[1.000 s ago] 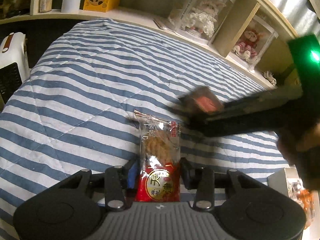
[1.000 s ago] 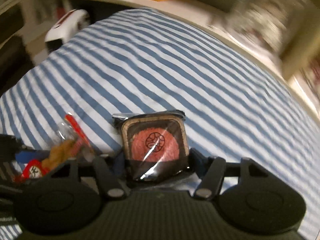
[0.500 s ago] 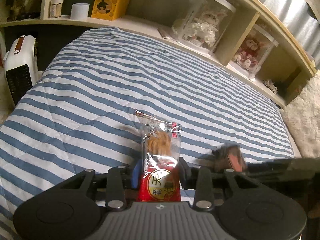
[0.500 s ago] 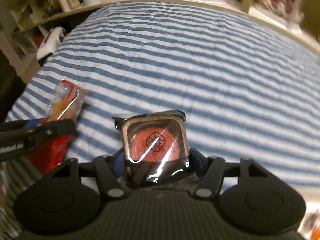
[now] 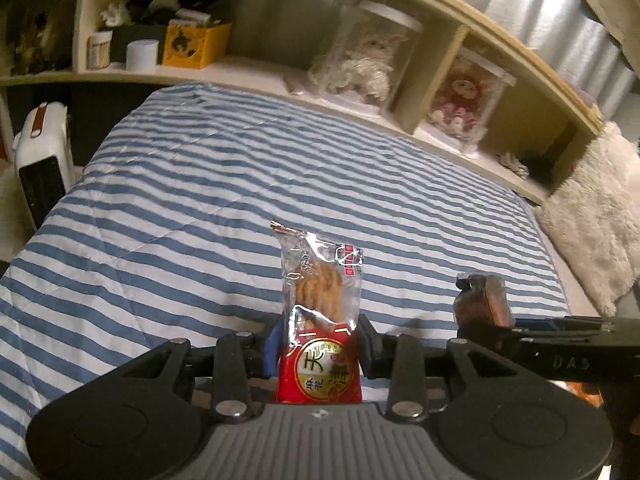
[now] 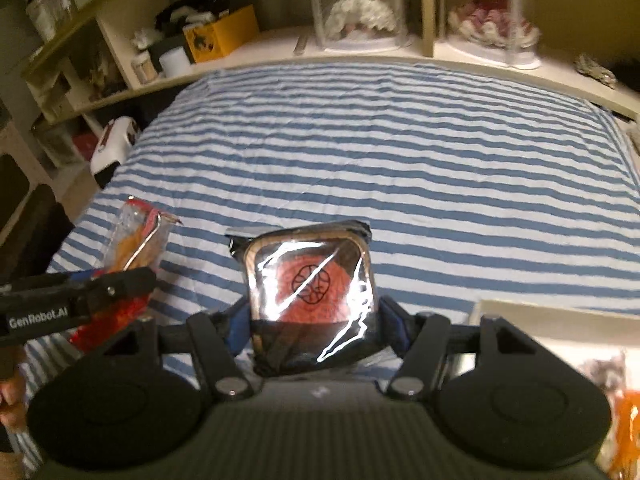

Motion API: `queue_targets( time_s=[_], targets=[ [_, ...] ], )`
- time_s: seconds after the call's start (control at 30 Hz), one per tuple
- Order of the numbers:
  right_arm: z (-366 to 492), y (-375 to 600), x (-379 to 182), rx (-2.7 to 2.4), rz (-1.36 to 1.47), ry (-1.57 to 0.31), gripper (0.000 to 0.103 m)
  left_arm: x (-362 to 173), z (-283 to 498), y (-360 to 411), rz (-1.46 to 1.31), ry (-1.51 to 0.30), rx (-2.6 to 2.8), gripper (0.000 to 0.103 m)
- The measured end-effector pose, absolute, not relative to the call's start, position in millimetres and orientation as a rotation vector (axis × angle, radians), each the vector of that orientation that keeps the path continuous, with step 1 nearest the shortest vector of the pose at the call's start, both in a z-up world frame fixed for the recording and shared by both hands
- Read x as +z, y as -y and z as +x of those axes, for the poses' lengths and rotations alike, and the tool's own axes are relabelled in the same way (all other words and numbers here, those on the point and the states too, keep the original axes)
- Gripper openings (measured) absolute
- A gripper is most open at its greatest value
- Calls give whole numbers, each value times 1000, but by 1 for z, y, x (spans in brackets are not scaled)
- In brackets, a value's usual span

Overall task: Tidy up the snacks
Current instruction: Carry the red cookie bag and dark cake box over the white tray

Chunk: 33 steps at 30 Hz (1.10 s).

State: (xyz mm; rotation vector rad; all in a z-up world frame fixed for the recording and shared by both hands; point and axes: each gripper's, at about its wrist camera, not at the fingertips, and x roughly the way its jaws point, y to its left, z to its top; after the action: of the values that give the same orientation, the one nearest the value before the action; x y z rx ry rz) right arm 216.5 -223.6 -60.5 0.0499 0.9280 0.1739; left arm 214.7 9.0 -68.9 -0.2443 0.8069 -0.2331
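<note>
Striped blue-and-white bedspread (image 5: 280, 184) spread wide ahead of both grippers, bookshelf (image 6: 360, 46) with boxed dolls beyond. Pale tray or box edge (image 6: 556, 316) low, just right of the right gripper (image 6: 310, 316); probably the drop spot.

Risks, as judged: slick film sliding out of the pinch; tall packet tipping; grippers bumping, being so near each other.

Left gripper (image 5: 318, 340): narrowed onto the red base of a twisted-cracker packet (image 5: 320, 300), upright, clear of the bed. Right gripper: closed on the lower half of a square dark-wrapped pastry (image 6: 310, 284), held aloft too.
</note>
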Motion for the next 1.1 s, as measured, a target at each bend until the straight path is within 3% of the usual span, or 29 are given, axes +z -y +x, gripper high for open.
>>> queue_targets(
  time_s=[0.63, 1.1],
  targets=[
    [80, 324, 14, 93, 131, -796, 70, -11, 127, 79, -274, -698, -374, 39],
    [13, 407, 16, 8, 175, -777, 70, -3, 103, 163, -288, -709, -459, 39]
  ],
)
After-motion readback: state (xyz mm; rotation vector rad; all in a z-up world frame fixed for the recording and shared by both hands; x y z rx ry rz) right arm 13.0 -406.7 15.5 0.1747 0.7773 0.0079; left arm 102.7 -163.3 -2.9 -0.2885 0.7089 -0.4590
